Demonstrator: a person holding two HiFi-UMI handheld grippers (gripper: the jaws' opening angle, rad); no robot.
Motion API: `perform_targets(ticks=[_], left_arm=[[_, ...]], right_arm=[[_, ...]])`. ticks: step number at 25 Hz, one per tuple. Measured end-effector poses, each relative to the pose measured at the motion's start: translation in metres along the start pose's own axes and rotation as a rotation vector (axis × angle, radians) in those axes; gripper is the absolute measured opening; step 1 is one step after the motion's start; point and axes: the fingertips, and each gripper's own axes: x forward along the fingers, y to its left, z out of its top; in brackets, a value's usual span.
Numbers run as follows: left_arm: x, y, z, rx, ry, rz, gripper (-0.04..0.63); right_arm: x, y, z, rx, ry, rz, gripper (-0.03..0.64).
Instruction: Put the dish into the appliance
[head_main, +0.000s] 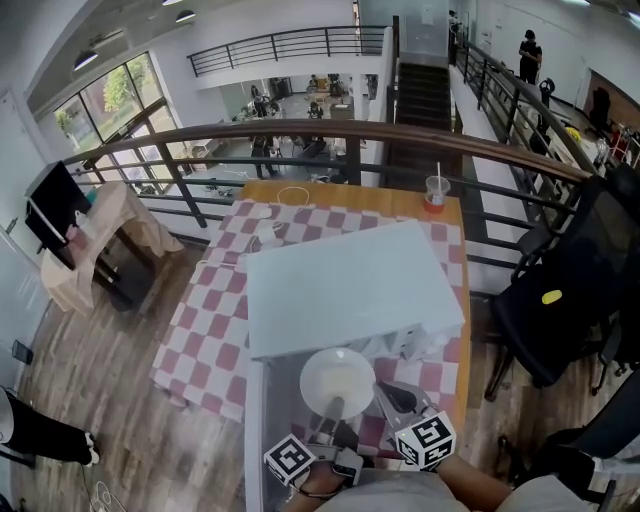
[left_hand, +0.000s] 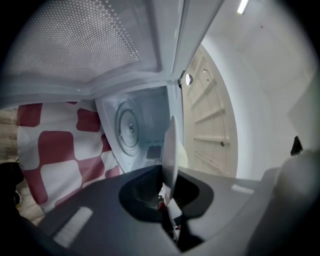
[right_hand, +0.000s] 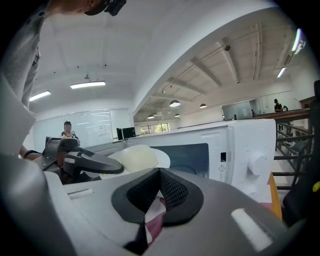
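A white dish (head_main: 338, 380) hangs in front of the white microwave (head_main: 350, 285), just outside its open cavity. My left gripper (head_main: 336, 405) is shut on the dish's near rim. In the left gripper view the dish (left_hand: 171, 150) stands edge-on between the jaws of the left gripper (left_hand: 167, 192), facing the cavity's round turntable (left_hand: 131, 127). The perforated door (left_hand: 75, 45) is swung open beside it. My right gripper (head_main: 392, 395) hovers right of the dish, shut with nothing in it. From the right gripper (right_hand: 157, 200) view, the dish (right_hand: 137, 157) sits left of the microwave's control panel (right_hand: 245, 145).
The microwave stands on a table with a red-and-white checked cloth (head_main: 205, 330). A cup with a straw (head_main: 436, 192) is at the table's far right corner. A black chair (head_main: 560, 290) stands to the right and a railing (head_main: 300, 130) runs behind.
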Motion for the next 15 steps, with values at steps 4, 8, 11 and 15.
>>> perform_targets(ticks=[4,8,11,15], left_arm=[[0.008,0.004,0.002,-0.008,0.018,-0.007,0.026],[0.014,0.007,0.004,0.021,0.033,-0.023,0.026],[0.019,0.016,0.005,-0.029,0.014,-0.032,0.026],[0.025,0.034,0.021,0.028,-0.035,0.004,0.026]], right_arm=[[0.01,-0.003,0.001,-0.006,0.007,-0.012,-0.002],[0.015,-0.005,-0.002,-0.006,0.016,-0.029,-0.002],[0.018,-0.007,-0.005,-0.008,0.025,-0.042,-0.002],[0.021,-0.005,-0.015,-0.016,0.052,-0.057,-0.002]])
